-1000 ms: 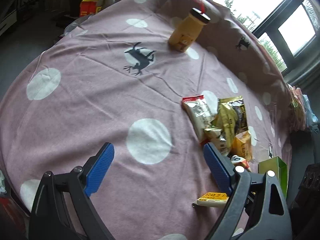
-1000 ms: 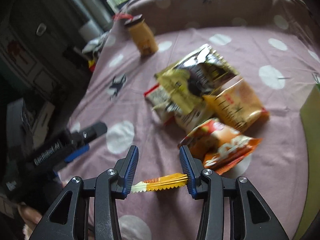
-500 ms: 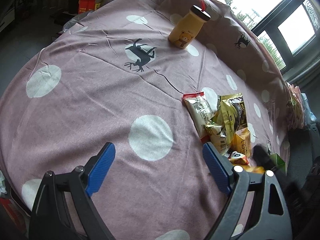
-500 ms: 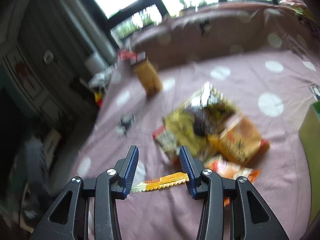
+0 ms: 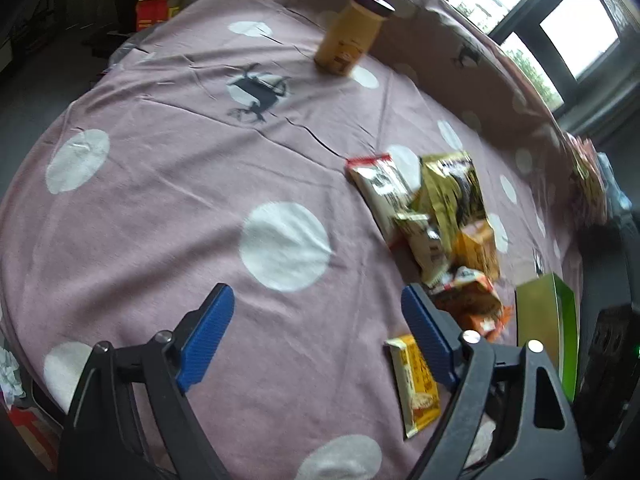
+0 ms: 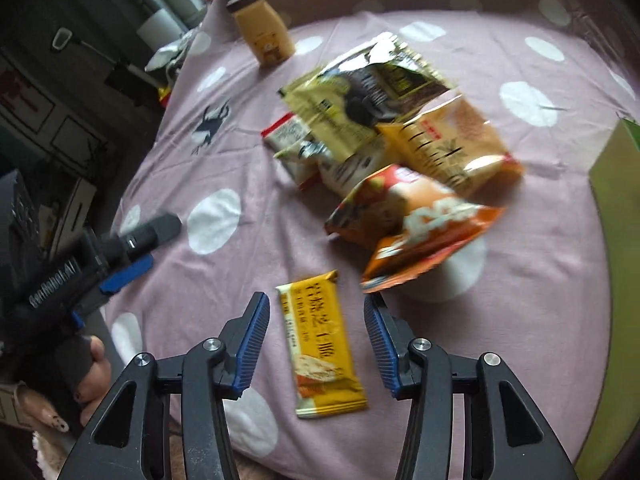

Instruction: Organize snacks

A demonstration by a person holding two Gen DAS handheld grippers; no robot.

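A flat yellow snack bar [image 6: 320, 344] lies on the pink dotted cloth [image 6: 520, 320] between the open jaws of my right gripper [image 6: 316, 316], which holds nothing. The bar also shows in the left wrist view [image 5: 416, 384], beside the right finger. A pile of snack bags sits beyond it: an orange bag [image 6: 412, 224], a yellow-orange bag [image 6: 448, 144], a gold-black bag [image 6: 360, 92] and a red-edged white bag [image 6: 288, 132]. My left gripper [image 5: 316, 328] is open and empty above the cloth, left of the pile [image 5: 436, 216].
A tan bottle with a dark cap [image 6: 262, 28] stands at the far side of the table, also in the left wrist view [image 5: 352, 36]. A green box [image 6: 616, 280] stands at the right edge, also in the left wrist view [image 5: 548, 320]. Dark furniture lies beyond the left edge.
My right gripper held the yellow bar lifted above the table; now its jaws have opened and the bar lies flat on the cloth. The left gripper has stayed open.
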